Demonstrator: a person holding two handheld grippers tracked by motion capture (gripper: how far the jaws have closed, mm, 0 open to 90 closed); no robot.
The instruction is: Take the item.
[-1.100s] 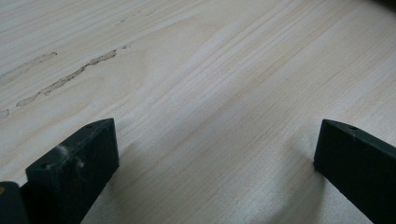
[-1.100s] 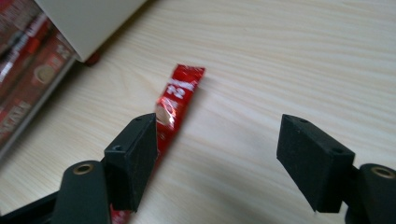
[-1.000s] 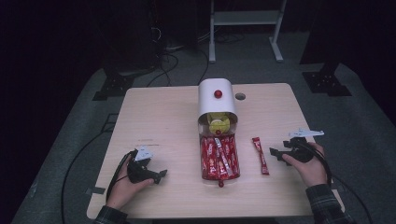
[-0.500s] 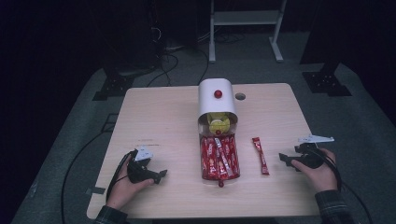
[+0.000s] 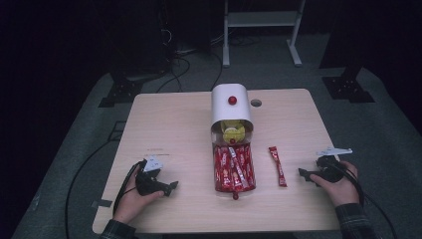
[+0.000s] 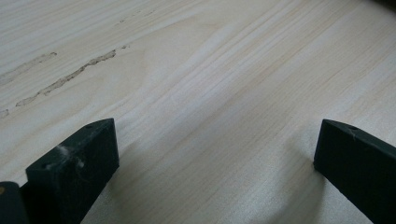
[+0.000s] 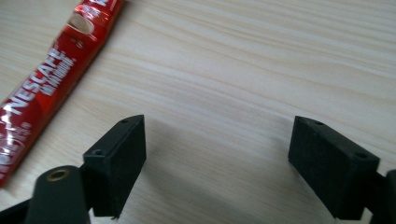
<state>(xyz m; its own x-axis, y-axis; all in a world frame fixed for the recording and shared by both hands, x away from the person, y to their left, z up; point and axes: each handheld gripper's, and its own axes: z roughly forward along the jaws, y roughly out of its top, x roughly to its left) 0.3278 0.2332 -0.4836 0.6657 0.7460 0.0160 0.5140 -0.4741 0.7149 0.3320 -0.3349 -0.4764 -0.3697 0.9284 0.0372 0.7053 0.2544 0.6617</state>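
Two grippers on the wooden table (image 5: 169,129), one low at each side of the high view. Left gripper (image 5: 171,187) at the lower left, held in a hand (image 5: 130,195), jaws spread wide over bare wood in its own view, nothing between them. Right gripper (image 5: 302,174) at the lower right, in the other hand (image 5: 341,185), jaws likewise apart and just widened further, only bare wood between them.

Much hard to make out. Cut off at the left edge of the right gripper view: the lone red coffee stick (image 7: 44,100), its lower end out of frame, its upper end clipped at the top. Half hidden under the white domed box (image 5: 231,107) at the centre of the high view: something yellow (image 5: 233,133) in its mouth, too small to identify. Lay packed side by side in the tray below the box: more red sticks (image 5: 234,168), number not countable, print unreadable from above. Lost in darkness around the table: floor, cables and a stand.

Lone stick (image 5: 277,166) flat on the table, right of the tray and apart from it, near the right gripper's tips but untouched; in the right gripper view, up and left of the left jaw, outside the gap.
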